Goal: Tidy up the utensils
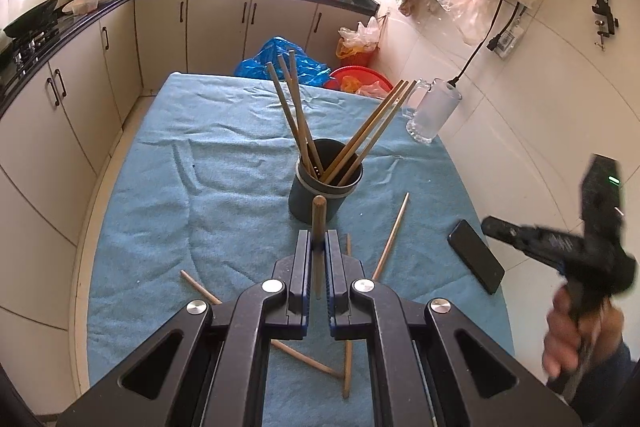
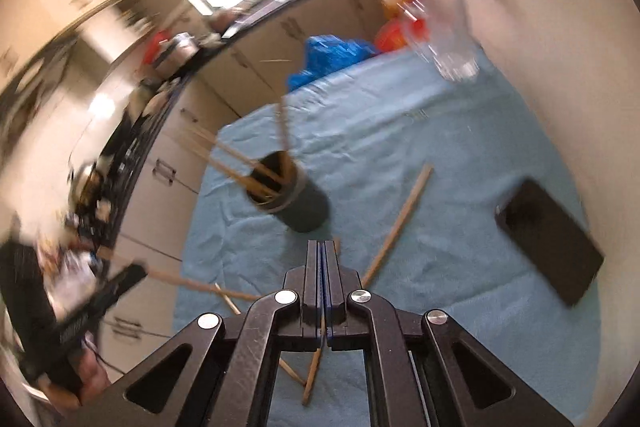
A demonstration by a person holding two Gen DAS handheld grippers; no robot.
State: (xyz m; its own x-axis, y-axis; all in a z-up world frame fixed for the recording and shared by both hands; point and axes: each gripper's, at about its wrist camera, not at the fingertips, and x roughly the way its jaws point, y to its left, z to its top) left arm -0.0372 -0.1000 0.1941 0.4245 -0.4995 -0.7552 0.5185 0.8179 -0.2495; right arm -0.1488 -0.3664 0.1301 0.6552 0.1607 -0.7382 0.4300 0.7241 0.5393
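Observation:
My left gripper (image 1: 319,235) is shut on a wooden chopstick (image 1: 319,215), which stands upright between the jaws just in front of the dark cup (image 1: 308,201). Several chopsticks lean in that cup. Three loose chopsticks (image 1: 390,239) lie on the blue cloth (image 1: 200,187) around and under the left gripper. In the tilted, blurred right wrist view, my right gripper (image 2: 322,243) is shut with nothing in it, above the cloth (image 2: 400,131) just short of the cup (image 2: 298,205). A loose chopstick (image 2: 400,223) lies to its right. The left gripper (image 2: 136,271) with its held chopstick (image 2: 188,282) shows at the left.
A black phone (image 1: 476,261) lies on the cloth at the right, near the wall. A glass mug (image 1: 432,111) stands at the far right corner. A hand (image 1: 572,335) holds the right gripper (image 1: 490,225) beside the phone. Kitchen cabinets (image 1: 80,87) run along the left.

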